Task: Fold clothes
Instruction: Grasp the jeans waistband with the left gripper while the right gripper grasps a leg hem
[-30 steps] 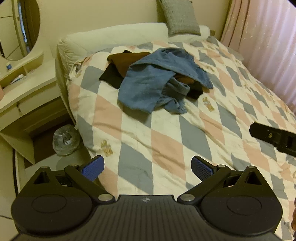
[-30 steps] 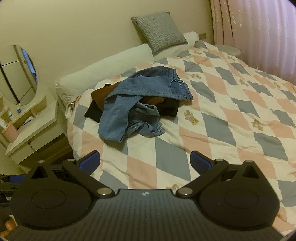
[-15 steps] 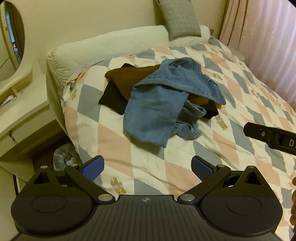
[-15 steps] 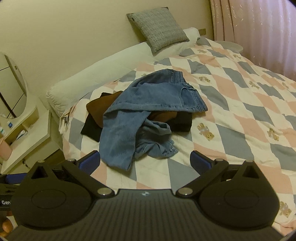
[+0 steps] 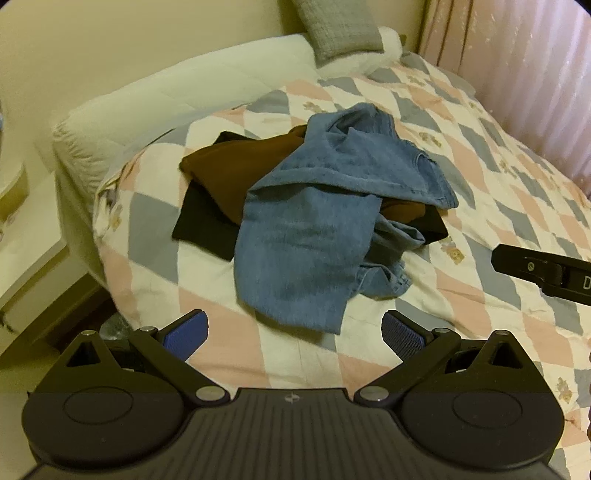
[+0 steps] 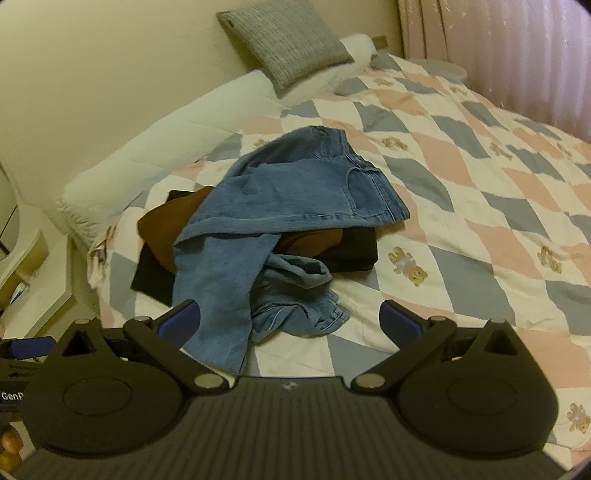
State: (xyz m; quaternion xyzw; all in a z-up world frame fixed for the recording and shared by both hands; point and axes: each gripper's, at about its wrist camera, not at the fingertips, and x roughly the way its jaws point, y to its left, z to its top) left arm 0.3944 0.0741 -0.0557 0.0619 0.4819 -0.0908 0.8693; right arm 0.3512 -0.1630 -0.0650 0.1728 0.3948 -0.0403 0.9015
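A crumpled pair of blue jeans (image 5: 314,236) (image 6: 258,229) lies on top of a brown garment (image 5: 236,170) (image 6: 162,232) and a black garment (image 5: 207,229) (image 6: 354,247), heaped on the checked quilt (image 5: 480,177) (image 6: 480,192). My left gripper (image 5: 294,334) is open, close above the quilt, just short of the hem of a jeans leg. In its own view my right gripper (image 6: 290,317) is open too, with the jeans leg lying between its fingers, and one of its fingers (image 5: 535,267) shows at the right edge of the left wrist view.
A white bolster (image 5: 166,99) (image 6: 177,125) and a grey cushion (image 5: 340,26) (image 6: 284,40) lie along the wall. Pink curtains (image 5: 517,66) (image 6: 498,48) hang on the right. A cream dressing table (image 5: 26,243) stands left of the bed.
Both grippers have moved closer to the clothes heap, which now looms larger. The jeans leg now reaches between the right gripper's fingers. Both stay open.
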